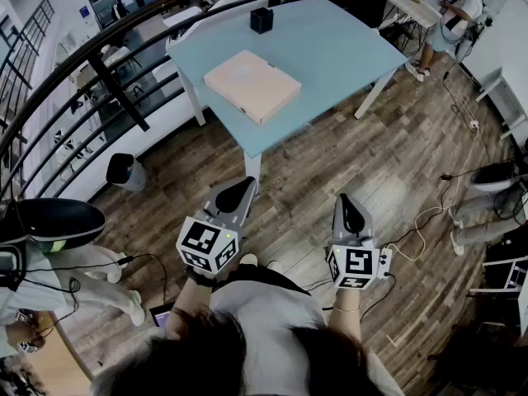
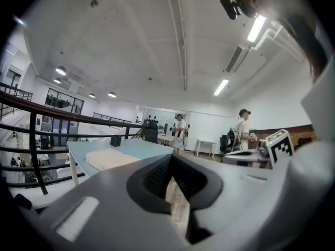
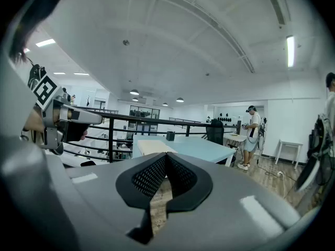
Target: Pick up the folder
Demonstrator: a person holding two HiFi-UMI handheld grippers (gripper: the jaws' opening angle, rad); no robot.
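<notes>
Left tool [image 1: 239, 190] and right tool [image 1: 346, 205]: both clenched on nothing. We carry them side by side, since we stand well short of the table [image 1: 346, 48]. Folder [image 1: 252, 85]: tan, flat on the table's near half, untouched. Black box [image 1: 261, 19]: by the far edge. Approach, we judge, comes first.
</notes>
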